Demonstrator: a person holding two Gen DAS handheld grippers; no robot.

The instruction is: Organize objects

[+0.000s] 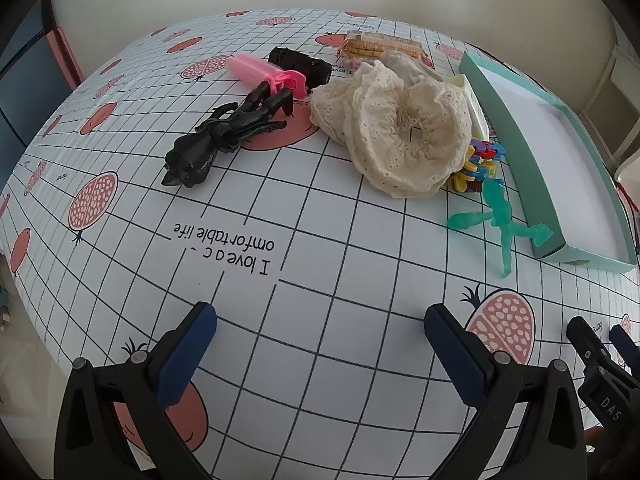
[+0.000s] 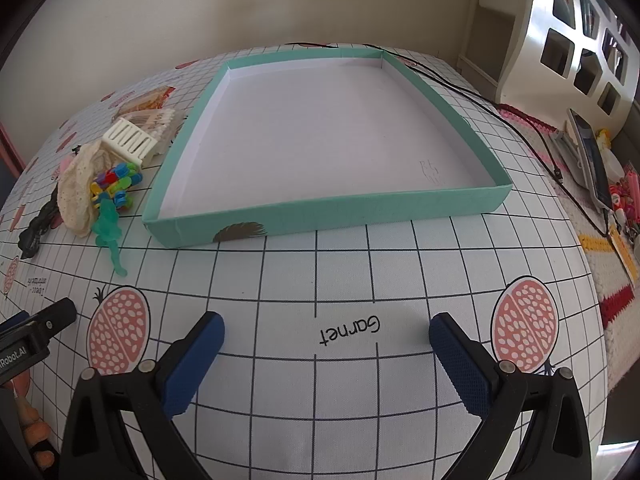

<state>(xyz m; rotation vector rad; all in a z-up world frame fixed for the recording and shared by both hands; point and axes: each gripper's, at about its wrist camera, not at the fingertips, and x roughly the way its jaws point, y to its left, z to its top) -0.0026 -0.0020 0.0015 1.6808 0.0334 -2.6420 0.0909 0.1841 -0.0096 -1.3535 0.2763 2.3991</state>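
Both tools idle above the gridded tablecloth (image 1: 320, 320). Left gripper (image 1: 320, 344): jaws spread wide, nothing between them. Right gripper (image 2: 326, 354): likewise spread and empty, facing the tray (image 2: 320, 208).

Tray: teal-walled, white floor, shallow, nothing in it. It sits ahead of the right gripper.

Clutter lies in a loose cluster to the left of the tray, ahead of the left gripper:
- Cream lace scrunchie (image 1: 400, 128), touching the clip pile and near the tray wall. Judged soft, light, compressible; a pinch on the outer frill should hold.
- Coloured clips (image 1: 478, 164), a small heap just beside the tray. Judged light, hard and loose; likely to scatter, best taken one at a time.
- Green figure (image 1: 500, 220), translucent, one limb against the tray wall. Looks rubbery and light; take by the torso.
- Black hair clip (image 1: 224, 136), well left of the rest. Appears stiff with prongs; grip across the body.
- Pink comb (image 1: 264, 72) and black box (image 1: 300, 64), at the far side, touching.
- Biscuit packet (image 1: 376, 46), farthest back. Contents judged fragile; light squeeze only.

No item is in the tray yet.
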